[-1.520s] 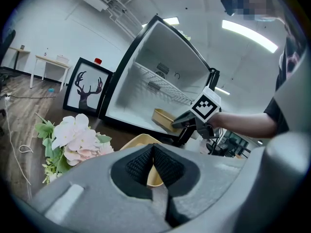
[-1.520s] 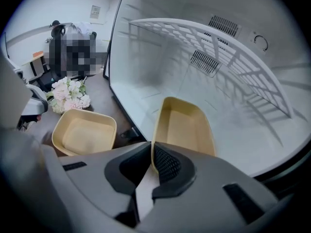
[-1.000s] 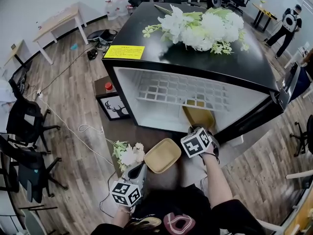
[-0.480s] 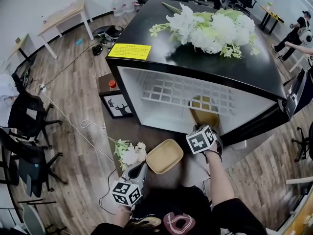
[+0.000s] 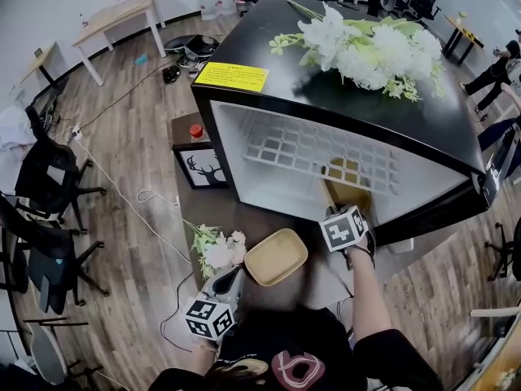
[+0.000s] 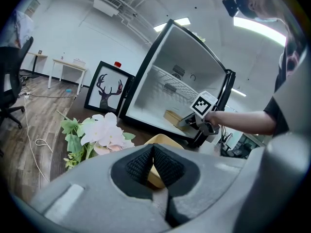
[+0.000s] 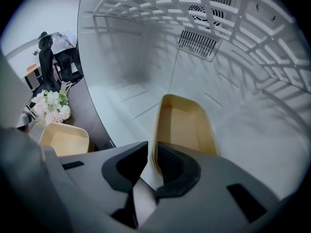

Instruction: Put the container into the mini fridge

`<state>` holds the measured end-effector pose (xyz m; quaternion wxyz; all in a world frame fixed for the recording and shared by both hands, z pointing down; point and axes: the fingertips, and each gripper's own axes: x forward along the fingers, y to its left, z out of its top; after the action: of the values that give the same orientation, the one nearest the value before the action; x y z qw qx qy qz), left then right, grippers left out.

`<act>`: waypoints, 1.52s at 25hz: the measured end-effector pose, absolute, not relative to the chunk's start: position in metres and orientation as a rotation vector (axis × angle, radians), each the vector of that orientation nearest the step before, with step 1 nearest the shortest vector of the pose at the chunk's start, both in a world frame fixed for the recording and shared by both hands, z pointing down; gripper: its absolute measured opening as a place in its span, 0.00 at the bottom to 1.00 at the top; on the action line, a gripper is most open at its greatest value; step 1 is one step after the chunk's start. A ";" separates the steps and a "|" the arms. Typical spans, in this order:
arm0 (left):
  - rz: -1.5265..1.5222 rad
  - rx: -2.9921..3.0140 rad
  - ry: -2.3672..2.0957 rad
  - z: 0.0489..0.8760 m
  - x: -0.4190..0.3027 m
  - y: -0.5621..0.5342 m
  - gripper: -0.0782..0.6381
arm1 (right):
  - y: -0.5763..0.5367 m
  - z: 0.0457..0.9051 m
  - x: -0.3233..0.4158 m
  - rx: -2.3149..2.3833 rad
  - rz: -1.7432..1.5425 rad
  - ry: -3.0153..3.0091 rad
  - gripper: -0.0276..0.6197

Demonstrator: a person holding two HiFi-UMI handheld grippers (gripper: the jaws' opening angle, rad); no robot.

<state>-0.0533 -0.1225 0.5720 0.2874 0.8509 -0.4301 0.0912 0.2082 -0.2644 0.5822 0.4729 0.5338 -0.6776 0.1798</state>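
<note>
**Container on the fridge floor, right jaws slackening**

The container [image 7: 184,123] lies on the floor of the mini fridge [image 5: 285,88], close to the front edge and right of the middle. In the head view the wire shelf [image 5: 309,149] crosses over it and the right gripper [image 7: 151,147] covers its near end. That gripper's jaws have just been opening. They stand narrowly apart around the container's near wall, pads not pressing. Bare floor runs to the left. The left gripper [image 6: 152,149] is clamped on the rim of a 2nd container [image 5: 277,257], outside the front edge beside the flowers [image 5: 216,251].
</note>
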 end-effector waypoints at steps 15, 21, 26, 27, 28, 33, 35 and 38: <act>0.230 2.267 -1.152 0.572 -0.052 -0.120 0.12 | -0.254 0.550 0.186 1.360 0.358 -1.869 0.40; 0.229 2.253 -1.181 0.573 -0.057 -0.117 0.12 | -0.236 0.540 0.168 1.355 0.352 -1.943 0.38; 0.208 2.240 -1.221 0.571 -0.065 -0.114 0.12 | -0.216 0.533 0.139 1.285 0.324 -2.012 0.36; 0.204 2.240 -1.228 0.570 -0.066 -0.114 0.12 | -0.212 0.533 0.134 1.269 0.318 -2.023 0.35; 0.201 2.239 -1.235 0.570 -0.067 -0.113 0.12 | -0.209 0.534 0.128 1.252 0.321 -2.034 0.35; 0.196 2.219 -1.261 0.574 -0.071 -0.106 0.12 | -0.184 0.549 0.094 1.152 0.439 -2.096 0.34; 0.189 2.219 -1.270 0.573 -0.071 -0.103 0.12 | -0.174 0.552 0.080 1.103 0.429 -2.108 0.34; 0.186 2.213 -1.290 0.572 -0.077 -0.099 0.12 | -0.157 0.553 0.054 1.018 0.415 -2.127 0.34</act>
<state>-0.0768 -0.0987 0.5719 0.2829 0.8265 -0.4817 0.0694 0.0536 -0.1574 0.5534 0.3650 0.3957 -0.8271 0.1612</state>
